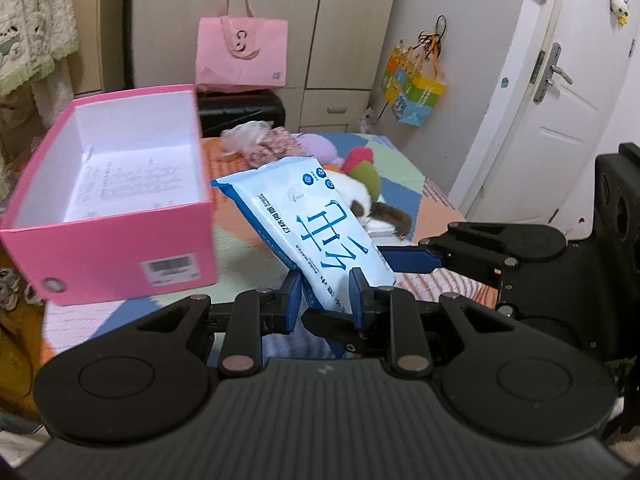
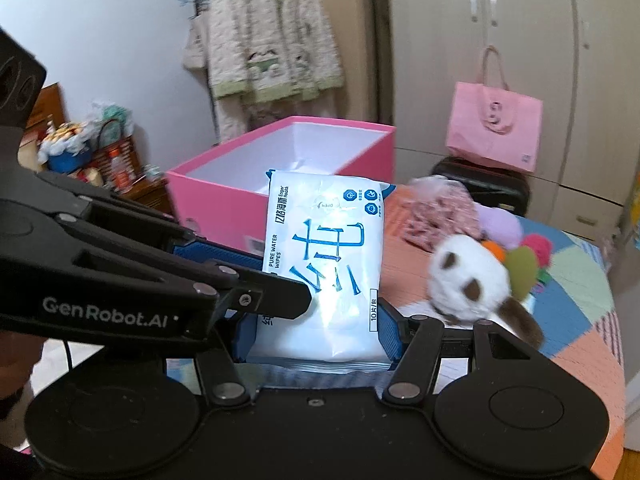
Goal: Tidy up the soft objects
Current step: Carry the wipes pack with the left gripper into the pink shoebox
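Observation:
A white and blue pack of wet wipes point(image 1: 320, 220) point(image 2: 324, 264) is held up off the patchwork cover by both grippers. My left gripper point(image 1: 326, 298) is shut on the pack's near edge, and in the right wrist view it reaches in from the left point(image 2: 280, 292). My right gripper point(image 2: 316, 336) is shut across the width of the pack's lower end; one of its blue fingers point(image 1: 408, 261) shows beside the pack. An open pink box point(image 1: 120, 232) point(image 2: 224, 196), white inside, stands just left of and beyond the pack.
On the patchwork cover point(image 2: 580, 280) lie a white and brown plush point(image 2: 468, 280), a green and pink plush point(image 2: 520, 268), a purple plush point(image 2: 496, 224) and a floral cloth bundle point(image 2: 436, 216). A pink paper bag point(image 1: 240, 52) sits on a black case point(image 1: 240, 110). A white door point(image 1: 560, 140) stands at the right.

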`<action>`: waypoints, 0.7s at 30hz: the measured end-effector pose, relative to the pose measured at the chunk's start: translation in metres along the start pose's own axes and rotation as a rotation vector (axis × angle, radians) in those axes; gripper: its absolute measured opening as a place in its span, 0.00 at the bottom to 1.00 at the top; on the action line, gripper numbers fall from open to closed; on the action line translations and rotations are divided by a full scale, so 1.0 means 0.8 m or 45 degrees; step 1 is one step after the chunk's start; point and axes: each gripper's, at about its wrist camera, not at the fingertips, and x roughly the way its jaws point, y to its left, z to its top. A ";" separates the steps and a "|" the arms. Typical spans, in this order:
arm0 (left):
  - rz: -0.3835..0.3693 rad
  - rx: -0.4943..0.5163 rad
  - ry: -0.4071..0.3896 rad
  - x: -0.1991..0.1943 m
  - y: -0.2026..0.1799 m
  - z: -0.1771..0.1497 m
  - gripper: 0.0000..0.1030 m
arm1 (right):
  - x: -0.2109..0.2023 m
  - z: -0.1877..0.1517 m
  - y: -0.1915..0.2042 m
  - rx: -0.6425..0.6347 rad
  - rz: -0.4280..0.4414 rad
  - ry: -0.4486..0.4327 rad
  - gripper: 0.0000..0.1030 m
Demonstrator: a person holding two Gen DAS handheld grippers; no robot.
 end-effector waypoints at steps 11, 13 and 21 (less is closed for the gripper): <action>0.101 -0.021 -0.049 -0.050 0.064 0.040 0.22 | 0.027 0.077 0.043 -0.092 0.121 -0.043 0.63; 0.106 -0.038 -0.072 -0.048 0.079 0.052 0.22 | 0.040 0.094 0.043 -0.120 0.128 -0.052 0.63; 0.128 -0.111 -0.119 -0.010 0.154 0.112 0.22 | 0.118 0.169 0.021 -0.152 0.185 -0.017 0.63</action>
